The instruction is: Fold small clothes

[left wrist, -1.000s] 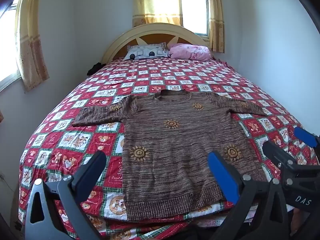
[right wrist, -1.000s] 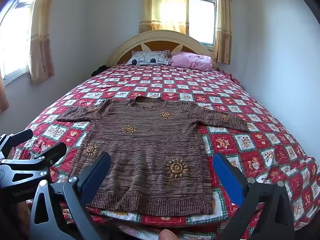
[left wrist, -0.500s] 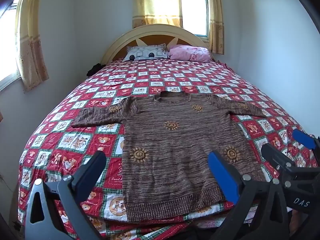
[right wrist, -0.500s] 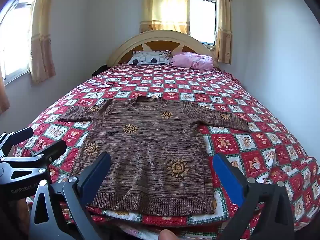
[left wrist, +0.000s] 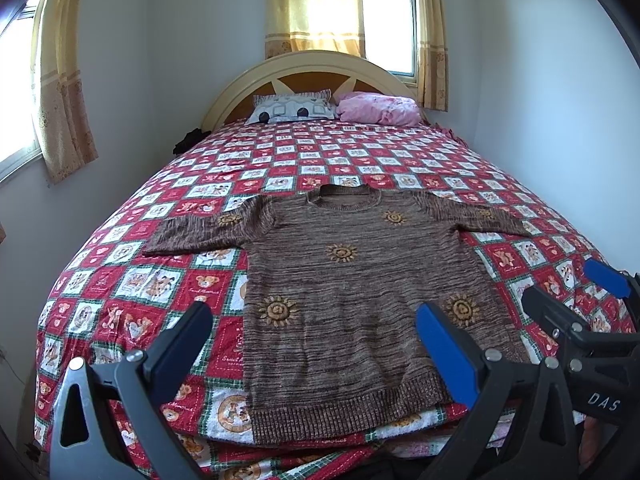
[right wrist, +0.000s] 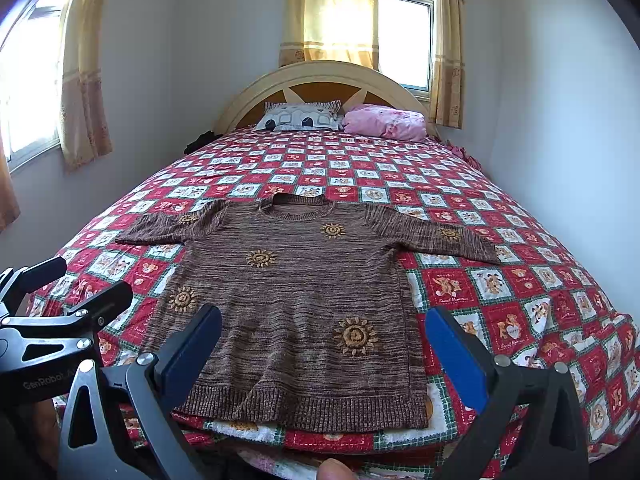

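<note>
Sweater (left wrist: 352, 292) lies flat, unfolded, hem at the bed's (left wrist: 120, 292) foot edge. Left gripper (left wrist: 316, 340) and right gripper (right wrist: 324, 340) hover spread, empty (nothing touched). Take one sleeve cuff cleanly; fold it inward without dragging the body.

Both grippers hang side by side, level, pointing forward. The left gripper (left wrist: 316, 330) has its jaws spread wide, holding nothing. The right gripper (right wrist: 324, 334) is just as wide apart, also bare. A fingertip (right wrist: 334, 472) peeks beneath the right one.
</note>
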